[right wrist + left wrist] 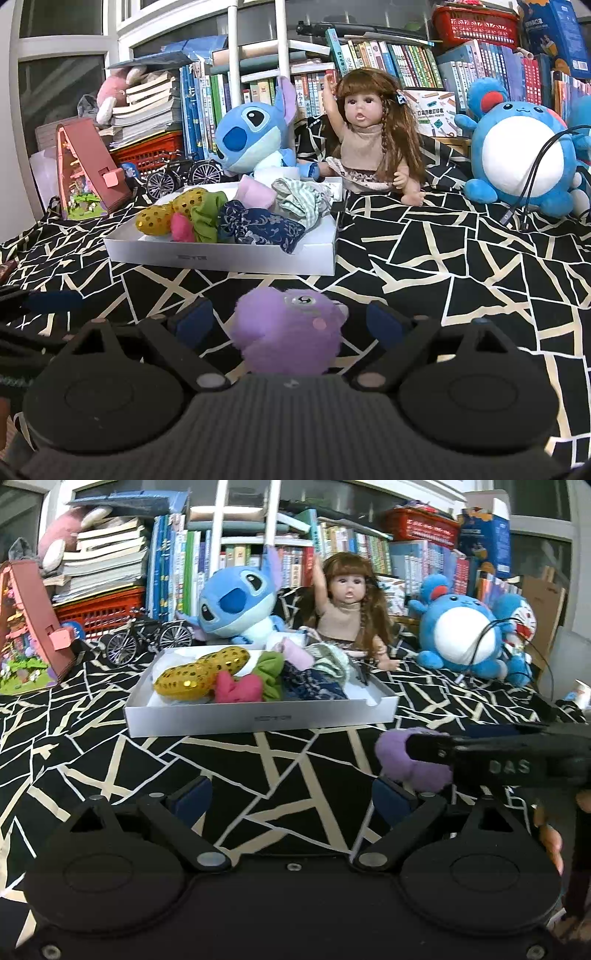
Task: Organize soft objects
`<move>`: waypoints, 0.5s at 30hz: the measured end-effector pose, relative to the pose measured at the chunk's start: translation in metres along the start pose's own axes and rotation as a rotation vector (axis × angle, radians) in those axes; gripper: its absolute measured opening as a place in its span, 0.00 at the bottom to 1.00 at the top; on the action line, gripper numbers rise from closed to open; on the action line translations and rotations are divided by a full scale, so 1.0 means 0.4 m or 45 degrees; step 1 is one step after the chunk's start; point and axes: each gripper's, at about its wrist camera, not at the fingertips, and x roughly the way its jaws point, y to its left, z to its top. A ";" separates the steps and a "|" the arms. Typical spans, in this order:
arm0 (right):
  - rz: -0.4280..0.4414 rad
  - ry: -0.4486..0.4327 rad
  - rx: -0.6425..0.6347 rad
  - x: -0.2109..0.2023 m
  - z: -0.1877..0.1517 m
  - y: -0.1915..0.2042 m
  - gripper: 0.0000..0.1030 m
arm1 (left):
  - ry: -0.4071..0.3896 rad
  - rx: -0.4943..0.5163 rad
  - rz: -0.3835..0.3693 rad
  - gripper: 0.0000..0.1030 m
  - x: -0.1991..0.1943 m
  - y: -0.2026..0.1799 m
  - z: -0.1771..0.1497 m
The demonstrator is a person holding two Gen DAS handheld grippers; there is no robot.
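Observation:
A fluffy purple plush toy [288, 332] lies on the black-and-white patterned cloth [443, 277], between the blue pads of my right gripper [288, 321]. That gripper is open, with a gap showing on each side of the toy. In the left wrist view the same purple toy [410, 762] is at the right, partly hidden by one of the right gripper's fingers [480, 755]. My left gripper [291, 797] is open over bare cloth with nothing between its fingers. A white shallow box [258, 720] ahead holds several soft items: a gold sequined piece [199, 672], a pink bow, a green scrunchie and blue patterned fabric.
Behind the box sit a blue plush creature [236, 605], a doll [351, 616], a round blue-and-white plush [461, 635] with a black cable, and a small model bicycle [147, 638]. Books and red baskets line the back. A pink model house [33, 627] stands at the left.

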 end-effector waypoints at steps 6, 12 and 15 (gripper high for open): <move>0.000 0.015 0.014 0.008 0.007 -0.009 0.92 | -0.002 0.048 -0.116 0.90 -0.022 -0.028 -0.015; -0.009 0.017 0.034 0.013 0.008 -0.015 0.94 | 0.033 0.079 -0.253 0.81 -0.025 -0.066 -0.029; -0.017 0.017 0.029 0.014 0.006 -0.016 0.95 | 0.069 0.085 -0.297 0.70 -0.016 -0.084 -0.038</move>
